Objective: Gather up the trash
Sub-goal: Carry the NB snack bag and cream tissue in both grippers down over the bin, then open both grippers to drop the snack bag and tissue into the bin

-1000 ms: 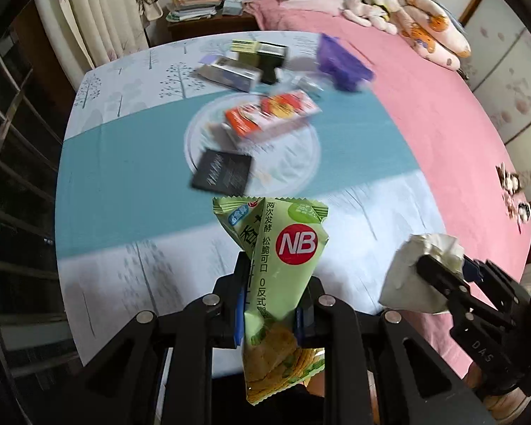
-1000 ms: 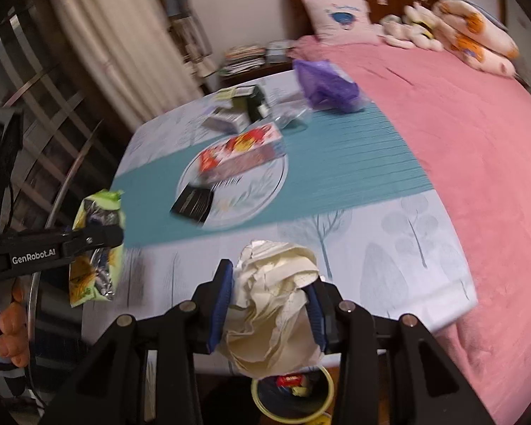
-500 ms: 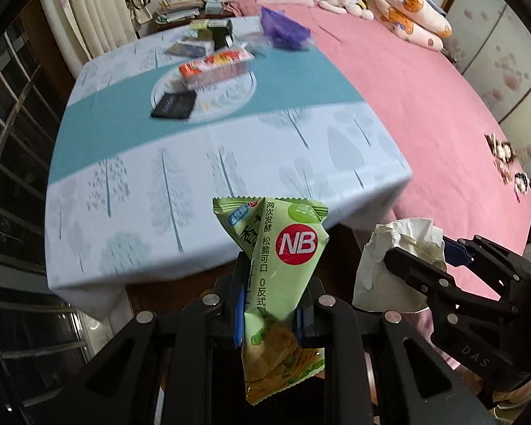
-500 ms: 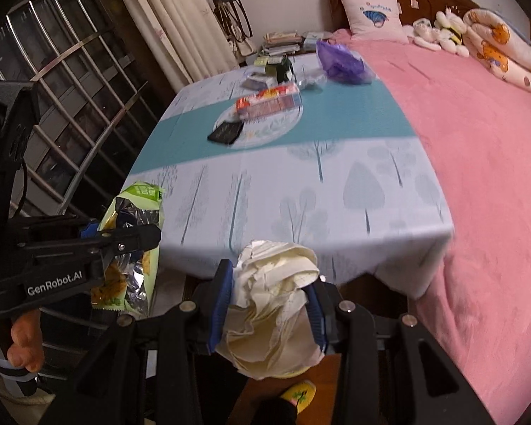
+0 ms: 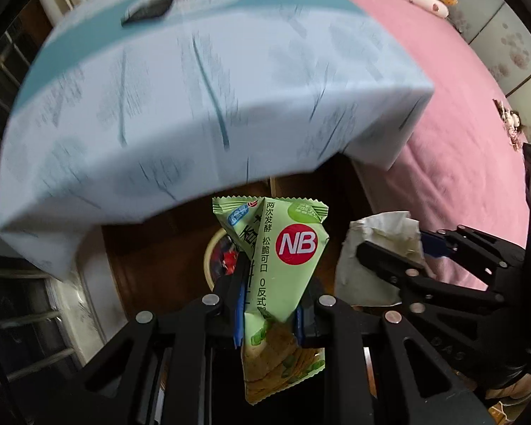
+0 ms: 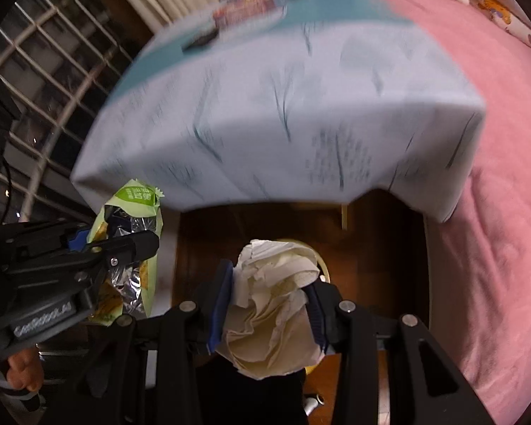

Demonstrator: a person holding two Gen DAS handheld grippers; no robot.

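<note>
My left gripper (image 5: 269, 315) is shut on a green snack wrapper (image 5: 283, 265) with a red "NB" circle, which stands upright between the pads. Just behind the wrapper, on the dark floor, shows the yellowish rim of a trash bin (image 5: 210, 258) with something red inside. My right gripper (image 6: 269, 304) is shut on a crumpled white tissue wad (image 6: 276, 297), and the bin rim (image 6: 324, 265) peeks out behind it. Each view shows the other gripper alongside: the right gripper (image 5: 389, 258) with the tissue (image 5: 378, 244), and the left gripper (image 6: 124, 248) with the wrapper (image 6: 138, 209).
The table under a pale blue tree-print cloth (image 5: 194, 106) overhangs ahead, with blurred boxes and a dark packet at its far end. A pink bed (image 5: 460, 124) runs along the right. Window bars (image 6: 46, 88) stand at the left. A hand (image 6: 21, 372) holds the left gripper.
Both grippers have drawn back off the tabletop and sunk below its edge, still holding wrapper and tissue. The trash bin on the floor has come into view beneath them.
</note>
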